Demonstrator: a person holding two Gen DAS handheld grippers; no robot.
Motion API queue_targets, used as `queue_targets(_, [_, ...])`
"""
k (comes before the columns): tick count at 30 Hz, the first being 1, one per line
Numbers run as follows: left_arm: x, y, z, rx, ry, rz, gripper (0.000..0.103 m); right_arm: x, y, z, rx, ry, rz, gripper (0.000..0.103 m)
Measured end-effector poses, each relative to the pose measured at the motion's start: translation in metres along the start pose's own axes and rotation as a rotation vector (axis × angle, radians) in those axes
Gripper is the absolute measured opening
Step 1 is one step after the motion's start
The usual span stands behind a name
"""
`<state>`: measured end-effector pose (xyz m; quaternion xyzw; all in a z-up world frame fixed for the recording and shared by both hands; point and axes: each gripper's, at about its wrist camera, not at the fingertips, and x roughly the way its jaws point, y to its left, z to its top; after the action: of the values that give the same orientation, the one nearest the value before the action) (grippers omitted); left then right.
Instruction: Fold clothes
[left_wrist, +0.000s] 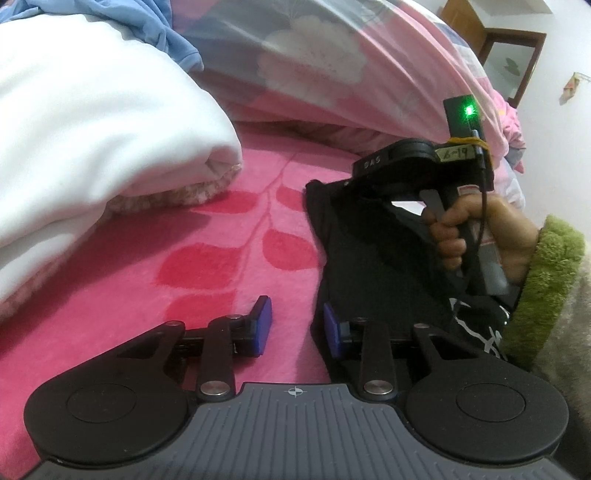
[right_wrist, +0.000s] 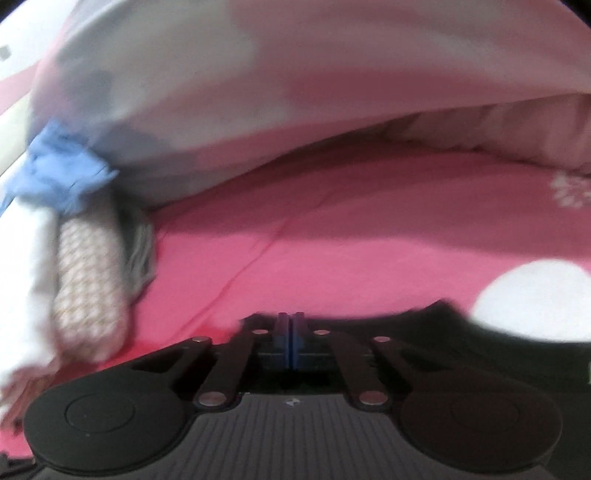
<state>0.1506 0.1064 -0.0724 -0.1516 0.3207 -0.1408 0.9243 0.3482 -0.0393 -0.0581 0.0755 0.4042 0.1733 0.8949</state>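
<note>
A black garment (left_wrist: 373, 258) lies on the pink bed cover (left_wrist: 207, 258) at the right of the left wrist view. My left gripper (left_wrist: 297, 328) is open, with the garment's left edge next to its right pad. The right gripper's body (left_wrist: 417, 166) shows there, held by a hand above the garment's far end, which lifts up to it. In the blurred right wrist view my right gripper (right_wrist: 290, 341) is shut, with the black garment (right_wrist: 424, 332) spread under and to the right of it; the pads seem to pinch its edge.
A rolled white quilt (left_wrist: 92, 147) lies at the left, with a blue cloth (left_wrist: 162, 33) on top. A pink floral duvet (left_wrist: 332, 62) is heaped at the back. A wooden cabinet (left_wrist: 509, 48) stands by the wall. A green fleece sleeve (left_wrist: 543, 288) is at the right.
</note>
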Motion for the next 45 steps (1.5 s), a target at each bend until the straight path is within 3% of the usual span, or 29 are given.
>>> queue_targets(4, [0.001, 0.001, -0.001, -0.003, 0.000, -0.002, 0.031, -0.014, -0.019, 0.008, 0.092, -0.049, -0.041, 0.001])
queue_targets(8, [0.002, 0.002, -0.001, -0.003, 0.000, -0.002, 0.031, -0.040, -0.004, 0.012, 0.020, -0.041, 0.059, 0.002])
queue_targets(11, [0.002, 0.002, 0.000, 0.000, -0.001, 0.000, 0.031, -0.036, 0.022, 0.016, -0.060, 0.048, 0.120, 0.003])
queue_targets(14, [0.002, 0.002, 0.000, -0.001, -0.002, -0.001, 0.031, -0.022, 0.055, 0.019, -0.172, 0.126, 0.077, 0.014])
queue_targets(16, [0.001, 0.002, -0.001, -0.001, -0.003, -0.001, 0.031, -0.018, 0.077, 0.017, -0.264, 0.125, 0.008, 0.038])
queue_targets(17, [0.000, 0.002, -0.001, 0.000, -0.003, -0.001, 0.031, -0.015, 0.083, 0.017, -0.308, 0.131, -0.017, 0.043])
queue_targets(19, [-0.001, 0.001, -0.001, 0.000, -0.004, -0.001, 0.031, -0.008, 0.098, 0.015, -0.376, 0.165, -0.070, 0.044])
queue_targets(22, [-0.002, 0.001, -0.002, 0.001, -0.005, -0.001, 0.031, 0.011, 0.110, 0.013, -0.452, 0.195, -0.233, 0.041])
queue_targets(24, [-0.002, 0.000, -0.002, 0.001, -0.005, -0.001, 0.031, 0.016, 0.100, 0.013, -0.416, 0.208, -0.257, 0.027])
queue_targets(25, [-0.003, 0.000, -0.002, 0.001, -0.005, -0.001, 0.031, 0.017, 0.095, 0.014, -0.387, 0.214, -0.246, 0.006])
queue_targets(28, [-0.003, 0.000, -0.002, 0.002, -0.005, 0.000, 0.031, 0.009, 0.086, 0.015, -0.336, 0.149, -0.250, 0.004])
queue_targets(31, [-0.003, -0.001, -0.001, 0.003, -0.005, 0.002, 0.031, 0.000, 0.081, 0.017, -0.289, 0.092, -0.228, 0.004])
queue_targets(36, [-0.003, -0.001, 0.000, 0.001, -0.005, 0.000, 0.031, 0.022, 0.078, 0.014, -0.259, 0.082, -0.209, 0.006])
queue_targets(38, [-0.003, 0.000, 0.001, -0.005, -0.005, -0.003, 0.031, 0.027, 0.070, 0.016, -0.203, 0.064, -0.163, 0.013])
queue_targets(40, [-0.003, 0.000, 0.001, -0.010, -0.005, -0.006, 0.031, 0.014, 0.056, 0.021, -0.103, 0.029, -0.126, 0.032])
queue_targets(41, [-0.003, 0.001, 0.001, -0.011, -0.005, -0.007, 0.031, 0.001, 0.048, 0.024, -0.054, -0.004, -0.099, 0.036])
queue_targets(45, [-0.003, 0.002, 0.001, -0.012, -0.004, -0.007, 0.031, -0.045, 0.013, 0.023, 0.026, -0.027, -0.056, 0.037])
